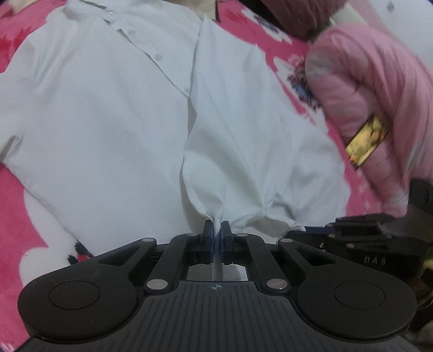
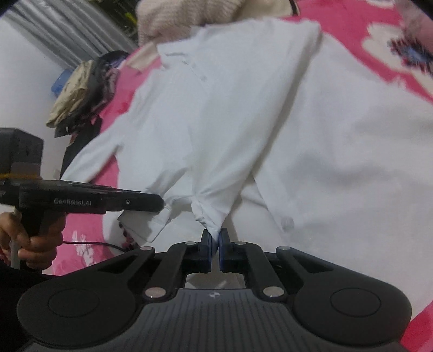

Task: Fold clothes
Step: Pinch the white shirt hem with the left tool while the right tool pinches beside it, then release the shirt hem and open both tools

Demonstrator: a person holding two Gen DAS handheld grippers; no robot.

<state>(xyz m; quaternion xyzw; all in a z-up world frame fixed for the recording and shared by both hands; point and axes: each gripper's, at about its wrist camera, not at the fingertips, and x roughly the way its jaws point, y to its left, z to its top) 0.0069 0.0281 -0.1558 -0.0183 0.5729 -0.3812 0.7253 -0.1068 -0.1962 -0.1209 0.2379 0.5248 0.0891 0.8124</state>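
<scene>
A white button-up shirt (image 1: 108, 113) lies spread on a pink flowered bedspread (image 1: 16, 195), one side panel folded inward over the placket. My left gripper (image 1: 216, 226) is shut on a pinched point of the shirt's lower edge. The right gripper (image 1: 300, 231) comes in from the right at the same hem. In the right wrist view my right gripper (image 2: 215, 234) is shut on a gathered bit of the shirt (image 2: 243, 121). The left gripper (image 2: 161, 203) reaches in from the left, its tip at the hem, held by a hand (image 2: 32, 241).
A person's pink knitted sleeve (image 1: 379, 89) hangs over the right side of the bed. A pile of other clothes (image 2: 81, 89) sits at the bed's far left edge by a white wall (image 2: 21, 81). A thin black cable (image 2: 94, 243) lies on the bedspread (image 2: 365, 16).
</scene>
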